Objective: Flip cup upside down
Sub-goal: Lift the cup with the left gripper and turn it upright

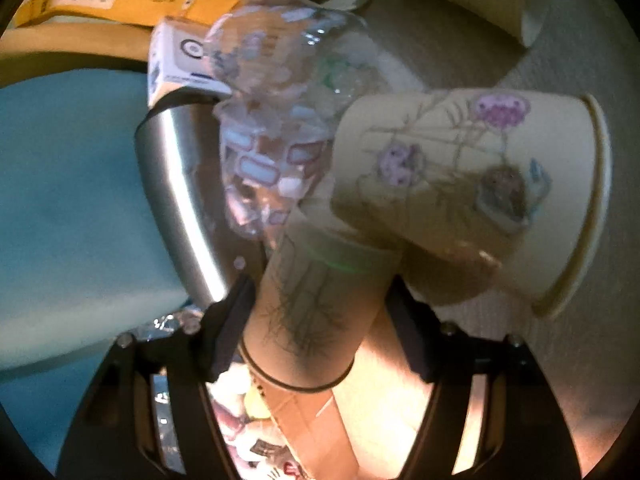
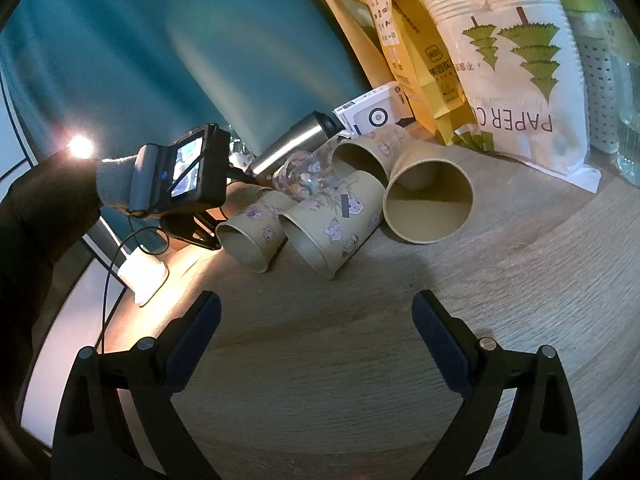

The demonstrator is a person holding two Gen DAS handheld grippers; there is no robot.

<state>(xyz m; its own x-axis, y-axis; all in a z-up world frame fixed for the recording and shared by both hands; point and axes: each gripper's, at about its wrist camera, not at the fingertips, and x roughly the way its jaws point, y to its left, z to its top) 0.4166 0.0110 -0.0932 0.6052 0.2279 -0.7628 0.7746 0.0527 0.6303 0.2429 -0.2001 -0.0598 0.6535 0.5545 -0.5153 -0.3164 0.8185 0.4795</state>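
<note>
Several printed paper cups lie on their sides on the wooden table (image 2: pixel 500 280). In the left wrist view my left gripper (image 1: pixel 320 320) is shut on one paper cup (image 1: pixel 316 300), held by its wall between the pads, base toward the camera. A second cup (image 1: pixel 472 184) lies just beyond it to the right. In the right wrist view the left gripper (image 2: pixel 200 236) sits at the leftmost cup (image 2: pixel 252 232), next to a larger cup (image 2: pixel 332 224) and an open-mouthed cup (image 2: pixel 428 200). My right gripper (image 2: pixel 316 344) is open and empty over bare table in front of the cups.
A clear printed glass (image 1: pixel 276 120) and a steel flask (image 2: pixel 292 140) lie behind the cups. A white box (image 2: pixel 372 114), yellow bags (image 2: pixel 400 40) and a pack of paper cups (image 2: pixel 512 60) stand at the back. A white charger (image 2: pixel 144 276) with cable lies left.
</note>
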